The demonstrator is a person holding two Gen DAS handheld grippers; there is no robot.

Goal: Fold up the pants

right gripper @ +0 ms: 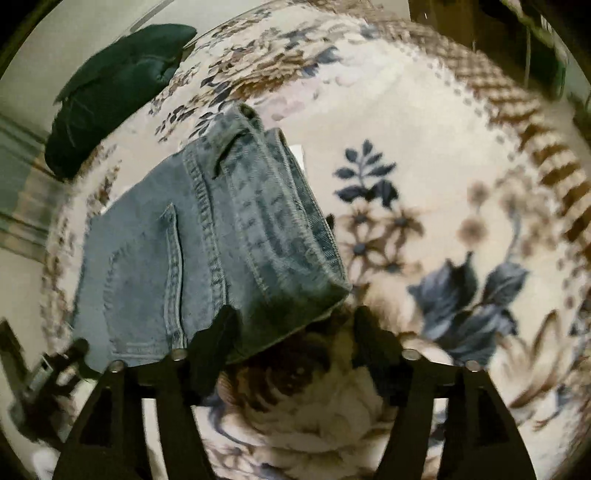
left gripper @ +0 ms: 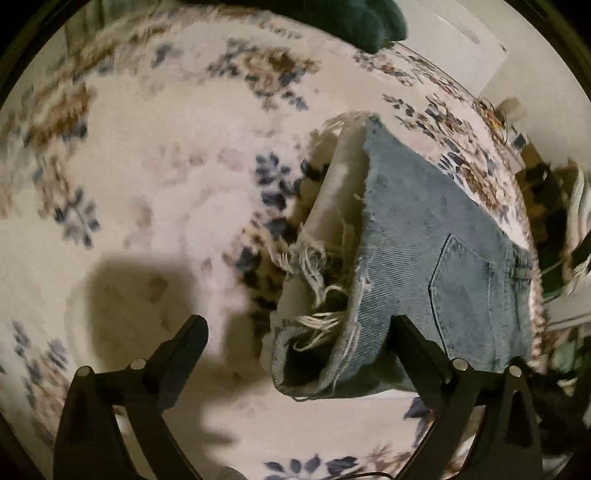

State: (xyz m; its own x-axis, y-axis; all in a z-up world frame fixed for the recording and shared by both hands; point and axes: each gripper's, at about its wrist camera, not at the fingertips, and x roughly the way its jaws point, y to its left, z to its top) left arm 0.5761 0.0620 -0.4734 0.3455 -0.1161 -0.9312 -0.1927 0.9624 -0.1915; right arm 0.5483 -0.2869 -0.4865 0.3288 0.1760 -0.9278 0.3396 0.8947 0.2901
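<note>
Light-blue denim pants [left gripper: 443,258] lie folded on a floral rug [left gripper: 147,184]. In the left wrist view I see the frayed hem ends and a back pocket. My left gripper [left gripper: 299,325] is open, its jaws wide apart just above the frayed hems, holding nothing. In the right wrist view the pants [right gripper: 221,240] show their waistband and a back pocket. My right gripper [right gripper: 295,321] is open, its jaws either side of the waistband corner, not closed on it.
A dark green garment [right gripper: 114,92] lies at the rug's far edge, also in the left wrist view [left gripper: 351,22]. Bare floor and a white wall [left gripper: 461,48] lie beyond the rug. Clutter [left gripper: 546,206] sits at the right.
</note>
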